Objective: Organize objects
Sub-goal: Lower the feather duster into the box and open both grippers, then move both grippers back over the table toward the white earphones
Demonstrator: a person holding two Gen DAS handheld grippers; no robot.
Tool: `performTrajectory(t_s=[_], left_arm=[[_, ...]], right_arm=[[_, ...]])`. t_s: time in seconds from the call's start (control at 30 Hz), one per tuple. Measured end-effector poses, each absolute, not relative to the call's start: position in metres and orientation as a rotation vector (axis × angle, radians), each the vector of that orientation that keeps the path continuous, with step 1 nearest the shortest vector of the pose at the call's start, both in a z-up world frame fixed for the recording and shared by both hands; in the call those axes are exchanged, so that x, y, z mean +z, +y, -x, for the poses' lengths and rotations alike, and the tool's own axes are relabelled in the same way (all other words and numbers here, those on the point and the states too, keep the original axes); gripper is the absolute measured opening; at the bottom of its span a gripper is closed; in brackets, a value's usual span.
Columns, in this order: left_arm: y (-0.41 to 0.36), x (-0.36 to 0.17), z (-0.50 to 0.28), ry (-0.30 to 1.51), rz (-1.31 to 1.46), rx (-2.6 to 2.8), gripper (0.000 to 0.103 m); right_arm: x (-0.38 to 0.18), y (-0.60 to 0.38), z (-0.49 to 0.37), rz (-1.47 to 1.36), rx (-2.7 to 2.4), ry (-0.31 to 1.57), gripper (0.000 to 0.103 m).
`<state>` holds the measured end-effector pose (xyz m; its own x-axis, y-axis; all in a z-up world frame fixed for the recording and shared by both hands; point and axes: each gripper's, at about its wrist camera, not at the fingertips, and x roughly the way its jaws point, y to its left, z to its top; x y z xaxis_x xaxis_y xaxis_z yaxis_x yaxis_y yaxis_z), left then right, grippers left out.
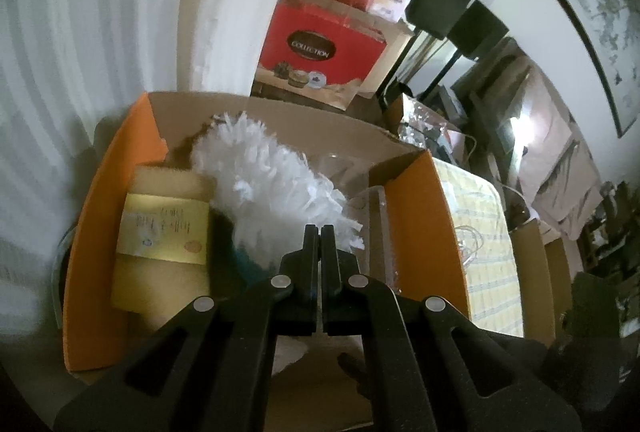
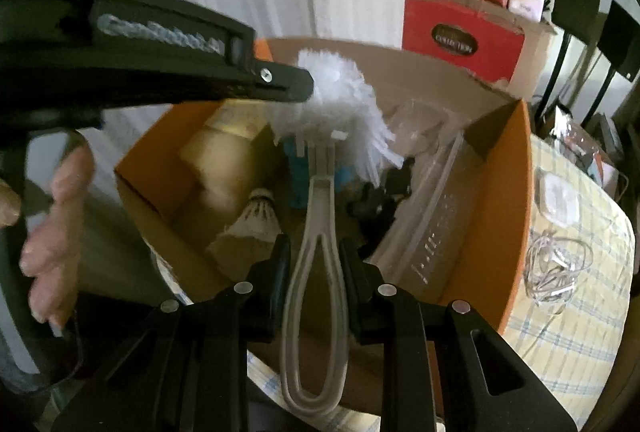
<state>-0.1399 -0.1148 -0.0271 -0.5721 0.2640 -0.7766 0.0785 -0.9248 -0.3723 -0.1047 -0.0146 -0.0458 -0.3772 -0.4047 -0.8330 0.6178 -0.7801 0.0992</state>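
1. My right tool (image 2: 314,250) is pinching the grey looped handle of the brush (image 2: 316,216), one finger on each side of the loop.
2. The white fluffy head of the brush (image 1: 264,176) stands at 12 o'clock from my right tool, over the open cardboard box (image 2: 492,200) with its orange flaps.
3. My left tool (image 1: 319,236) has its fingers pressed together with nothing seen between them; its tips sit against the bristles, and in the right wrist view it reaches in from 9 o'clock to the brush head.
4. My left hand (image 2: 56,232) grips that tool's handle at 8 o'clock in the right wrist view.
5. Inside the box: a yellow sponge with a paper label (image 1: 164,232) at 9 o'clock of the brush head, a shuttlecock (image 2: 256,220) just left of the handle, and a clear plastic container (image 2: 436,216) along the right wall.
6. The box rests on a surface with a yellow checked cloth (image 2: 580,296); a coiled white cable (image 2: 556,264) lies there at 3 o'clock.
7. Red gift boxes (image 1: 320,44) are stacked beyond, at 12 o'clock.
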Motion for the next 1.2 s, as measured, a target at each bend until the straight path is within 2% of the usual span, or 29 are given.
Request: performTrajectory(t_s=[0.1, 0.13, 0.17, 0.23, 0.27, 0.33, 0.5, 0.57, 0.63, 0.77, 0.9, 1.2], left_arm=[[-0.116, -0.035, 0.140, -0.580, 1.434, 2.626, 0.003], [-0.118, -0.038, 0.140, -0.602, 1.438, 2.621, 0.005], [-0.119, -0.040, 0.139, -0.615, 1.444, 2.616, 0.010], [-0.120, -0.042, 0.137, -0.622, 1.448, 2.613, 0.029], [-0.119, -0.041, 0.135, -0.615, 1.444, 2.622, 0.033], [-0.120, -0.040, 0.134, -0.606, 1.432, 2.628, 0.044], [-0.115, -0.029, 0.128, -0.592, 1.389, 2.628, 0.069], [-0.110, -0.024, 0.126, -0.562, 1.382, 2.641, 0.071], [-0.104, -0.021, 0.124, -0.539, 1.375, 2.652, 0.078], [-0.095, -0.018, 0.121, -0.523, 1.377, 2.649, 0.081], [-0.085, -0.015, 0.118, -0.490, 1.377, 2.648, 0.095], [-0.067, -0.011, 0.110, -0.448, 1.370, 2.633, 0.100]], right_arm=[[-0.056, -0.013, 0.110, -1.264, -2.182, 0.341, 0.026], [-0.060, -0.011, 0.112, -1.279, -2.188, 0.348, 0.031], [-0.062, -0.009, 0.112, -1.285, -2.186, 0.336, 0.031], [-0.059, -0.003, 0.110, -1.266, -2.179, 0.301, 0.032], [-0.056, -0.002, 0.109, -1.259, -2.179, 0.293, 0.033], [-0.047, 0.002, 0.103, -1.233, -2.197, 0.296, 0.045], [-0.022, 0.020, 0.094, -1.173, -2.254, 0.270, 0.053], [-0.015, 0.029, 0.092, -1.165, -2.281, 0.244, 0.055], [-0.011, 0.039, 0.092, -1.161, -2.308, 0.231, 0.057], [-0.005, 0.054, 0.093, -1.163, -2.341, 0.190, 0.057], [0.000, 0.070, 0.093, -1.162, -2.367, 0.156, 0.058], [0.009, 0.103, 0.088, -1.157, -2.422, 0.103, 0.061]])
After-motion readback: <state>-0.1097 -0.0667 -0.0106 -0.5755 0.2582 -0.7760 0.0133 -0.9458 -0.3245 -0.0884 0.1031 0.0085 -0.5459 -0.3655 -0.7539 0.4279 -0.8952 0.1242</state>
